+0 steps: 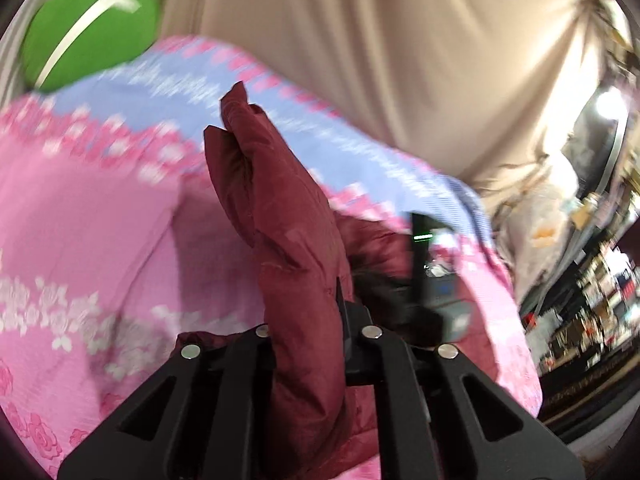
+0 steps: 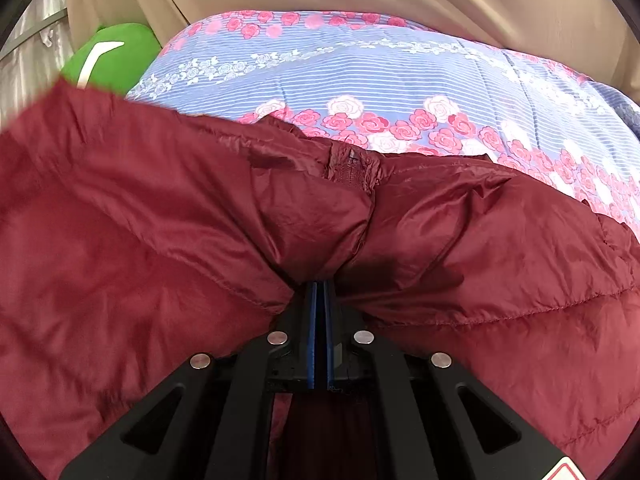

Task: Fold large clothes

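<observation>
A dark red padded jacket lies crumpled on a floral quilt. Its fabric fills the lower right wrist view. My right gripper is shut, and the blue pads pinch a fold of the jacket at their tips. In the left wrist view my left gripper is shut on a strip of the jacket that stands up from between the fingers above the quilt. Fabric hides the left fingertips. A blurred black device with a green light sits to the right by the jacket.
A green cushion lies at the far left end of the bed. Beige curtain hangs behind the bed. To the right of the bed stand cluttered shelves, blurred.
</observation>
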